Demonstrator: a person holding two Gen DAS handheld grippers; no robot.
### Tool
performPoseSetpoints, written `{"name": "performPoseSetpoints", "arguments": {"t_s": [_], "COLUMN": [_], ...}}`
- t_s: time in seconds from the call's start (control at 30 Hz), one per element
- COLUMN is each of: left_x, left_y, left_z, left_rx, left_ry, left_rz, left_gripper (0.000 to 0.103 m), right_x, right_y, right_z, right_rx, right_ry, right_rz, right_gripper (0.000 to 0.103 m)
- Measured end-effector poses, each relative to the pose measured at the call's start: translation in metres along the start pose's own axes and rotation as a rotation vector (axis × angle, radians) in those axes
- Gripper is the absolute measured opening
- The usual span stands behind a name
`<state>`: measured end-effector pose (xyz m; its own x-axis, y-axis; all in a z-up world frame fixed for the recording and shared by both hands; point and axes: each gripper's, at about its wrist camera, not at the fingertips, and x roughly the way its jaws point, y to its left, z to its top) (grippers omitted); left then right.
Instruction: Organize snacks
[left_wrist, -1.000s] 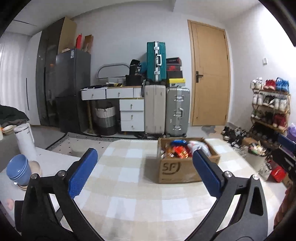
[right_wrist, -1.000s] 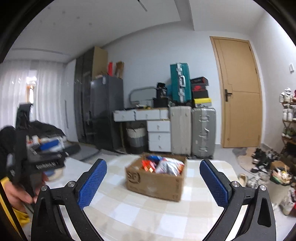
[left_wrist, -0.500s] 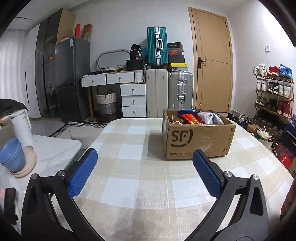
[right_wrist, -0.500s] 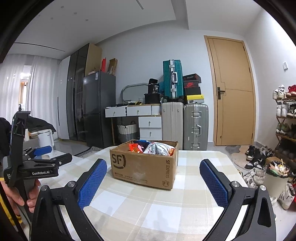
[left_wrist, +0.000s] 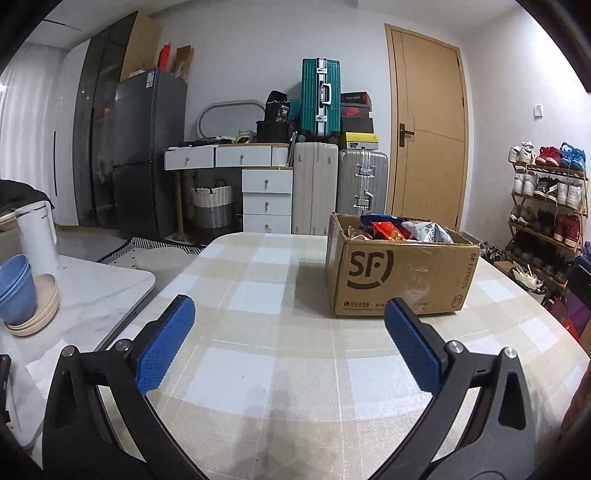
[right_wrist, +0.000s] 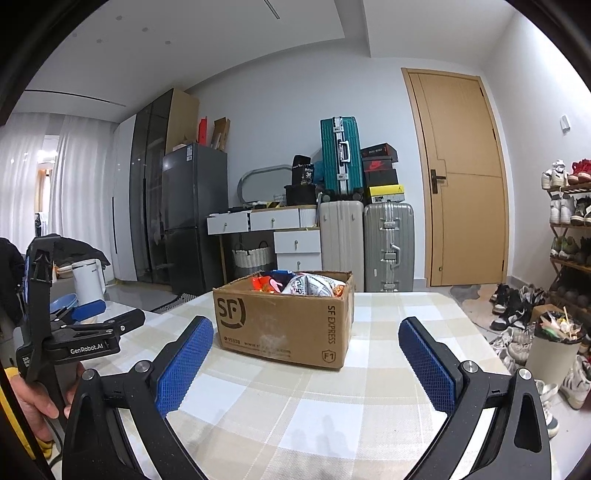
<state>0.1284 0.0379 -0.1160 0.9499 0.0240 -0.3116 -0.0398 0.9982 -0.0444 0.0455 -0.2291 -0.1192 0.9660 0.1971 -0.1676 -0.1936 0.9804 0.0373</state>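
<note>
An open cardboard box (left_wrist: 400, 275) marked SF stands on the checked tablecloth (left_wrist: 266, 280), filled with several snack packets (left_wrist: 400, 229) in red, blue and white. In the right wrist view the same cardboard box (right_wrist: 284, 325) sits straight ahead with its snack packets (right_wrist: 303, 284) showing over the rim. My left gripper (left_wrist: 290, 345) is open and holds nothing, low over the cloth, short of the box and to its left. My right gripper (right_wrist: 306, 363) is open and holds nothing, just short of the box. The left gripper (right_wrist: 90, 325) also shows at that view's left edge, held by a hand (right_wrist: 40, 400).
A white side table (left_wrist: 85, 291) to the left carries blue bowls (left_wrist: 14, 288), plates and a white kettle (left_wrist: 37, 236). Beyond the table stand suitcases (left_wrist: 362, 184), drawers (left_wrist: 266, 195) and a door (left_wrist: 428, 136). A shoe rack (left_wrist: 546, 206) and a bin (right_wrist: 556, 350) lie to the right.
Both grippers have dropped lower and come closer to the box, which now looks larger and is seen more from the side. Both stay open.
</note>
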Motion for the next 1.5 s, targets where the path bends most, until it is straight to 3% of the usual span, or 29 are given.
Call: {"name": "performPoseSetpoints", "arguments": {"t_s": [1.5], "left_x": [0.005], "left_y": [0.0024], "left_z": [-0.0021], "left_rx": [-0.002], "left_ry": [0.012], "left_rz": [0.009], "left_gripper": [0.103], "right_x": [0.0059], "right_y": [-0.005], "right_z": [-0.0048], "right_rx": [0.024], "right_ry": [0.025], "right_rz": [-0.009], "right_gripper": [0.102]}}
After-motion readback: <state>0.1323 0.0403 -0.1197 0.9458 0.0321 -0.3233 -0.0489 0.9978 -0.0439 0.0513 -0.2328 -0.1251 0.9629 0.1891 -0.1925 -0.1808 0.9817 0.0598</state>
